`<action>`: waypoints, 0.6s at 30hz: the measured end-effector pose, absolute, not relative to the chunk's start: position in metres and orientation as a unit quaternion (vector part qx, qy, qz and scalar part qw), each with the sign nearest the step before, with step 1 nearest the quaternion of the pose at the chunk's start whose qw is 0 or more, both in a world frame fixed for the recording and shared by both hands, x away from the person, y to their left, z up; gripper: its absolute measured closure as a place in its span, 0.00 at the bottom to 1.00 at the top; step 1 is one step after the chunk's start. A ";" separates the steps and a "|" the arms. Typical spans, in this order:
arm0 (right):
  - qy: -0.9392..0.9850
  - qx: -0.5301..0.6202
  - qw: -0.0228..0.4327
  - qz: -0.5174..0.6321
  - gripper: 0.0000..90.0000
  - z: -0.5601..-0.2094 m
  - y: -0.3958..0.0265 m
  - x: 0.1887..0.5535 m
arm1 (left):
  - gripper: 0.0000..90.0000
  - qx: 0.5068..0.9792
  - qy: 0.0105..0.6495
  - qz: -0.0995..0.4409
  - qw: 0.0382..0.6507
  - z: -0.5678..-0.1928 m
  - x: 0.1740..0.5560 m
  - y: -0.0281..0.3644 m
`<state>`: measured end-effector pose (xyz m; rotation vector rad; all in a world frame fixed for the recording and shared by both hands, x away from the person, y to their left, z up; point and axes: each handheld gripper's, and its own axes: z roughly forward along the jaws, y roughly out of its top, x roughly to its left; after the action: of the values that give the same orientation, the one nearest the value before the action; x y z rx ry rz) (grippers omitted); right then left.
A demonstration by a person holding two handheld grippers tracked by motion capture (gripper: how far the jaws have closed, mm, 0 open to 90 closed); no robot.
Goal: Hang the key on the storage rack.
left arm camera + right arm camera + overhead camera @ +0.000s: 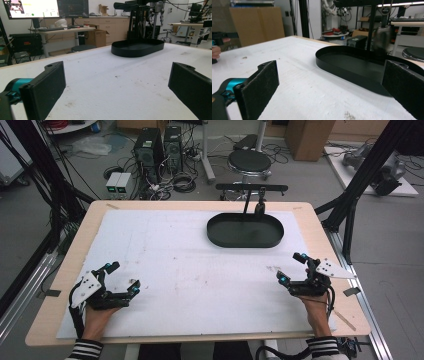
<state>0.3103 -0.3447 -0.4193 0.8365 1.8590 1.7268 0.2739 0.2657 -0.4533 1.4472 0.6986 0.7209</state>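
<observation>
A black oval tray (245, 231) lies empty at the far middle of the white mat (190, 270). My left gripper (124, 276) rests at the near left corner of the mat, jaws wide open with nothing between them. My right gripper (291, 268) rests at the near right, also open and empty. In the left gripper view the tray (138, 47) lies far ahead between my open gripper (117, 85) and its pads (47, 86). Much closer in the right gripper view, the tray (352, 66) sits ahead of my open gripper (332, 87).
A black stand with a crossbar (251, 187) rises just behind the tray. The wooden table edge (60, 270) frames the mat. Computer towers (159, 147), a stool (249, 161) and cables stand on the floor beyond.
</observation>
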 end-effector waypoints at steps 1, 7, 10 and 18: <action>0.672 0.307 0.233 0.633 0.00 -0.423 -0.345 0.309 | 0.02 0.634 0.305 0.315 0.637 -0.453 0.274 0.266; 0.656 0.308 0.253 0.641 0.00 -0.439 -0.345 0.304 | 0.02 0.637 0.303 0.319 0.633 -0.453 0.273 0.265; 0.648 0.308 0.258 0.647 0.00 -0.445 -0.345 0.303 | 0.02 0.636 0.304 0.318 0.634 -0.453 0.273 0.265; 0.656 0.303 0.262 0.640 0.00 -0.452 -0.343 0.303 | 0.02 0.634 0.306 0.318 0.636 -0.453 0.274 0.265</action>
<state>0.3026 -0.3428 -0.4517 0.8213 1.7744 1.7321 0.2736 0.2653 -0.4533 1.4478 0.6984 0.7270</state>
